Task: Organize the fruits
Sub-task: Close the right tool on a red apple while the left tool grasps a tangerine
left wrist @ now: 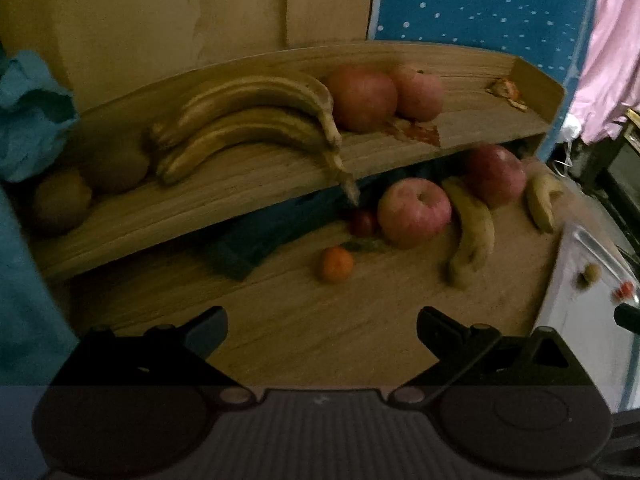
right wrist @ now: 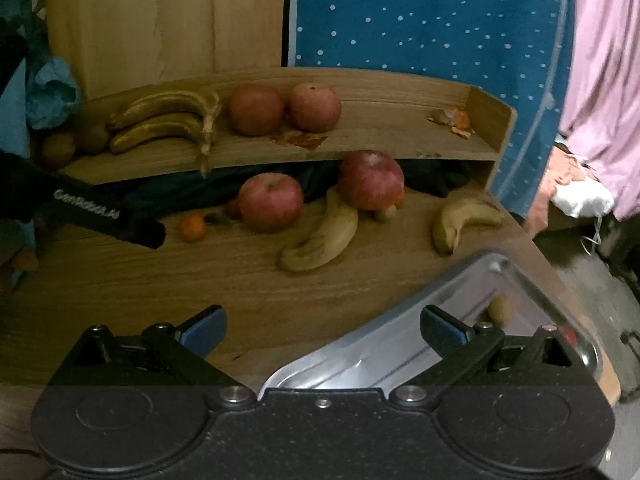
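A wooden shelf (left wrist: 248, 184) (right wrist: 380, 140) carries a bunch of bananas (left wrist: 248, 120) (right wrist: 164, 120), two red apples (left wrist: 362, 96) (right wrist: 256, 109), and kiwis (left wrist: 60, 200) at its left end. Below it, on the wooden table (left wrist: 304, 320) (right wrist: 200, 280), lie two more apples (left wrist: 414, 212) (right wrist: 270, 202), two single bananas (left wrist: 472, 232) (right wrist: 324, 236), and a small orange (left wrist: 335, 265) (right wrist: 192, 227). My left gripper (left wrist: 322, 328) is open above the bare table. My right gripper (right wrist: 323, 330) is open over the corner of a metal tray (right wrist: 360, 356) holding a kiwi (right wrist: 500, 308).
Orange peel scraps (left wrist: 508, 92) (right wrist: 454, 118) lie at the shelf's right end. A dark blue cloth (left wrist: 256, 236) is tucked under the shelf. A blue dotted fabric (right wrist: 420, 20) and pink cloth (right wrist: 600, 80) hang behind. A blue plastic bag (left wrist: 28, 112) is at the left.
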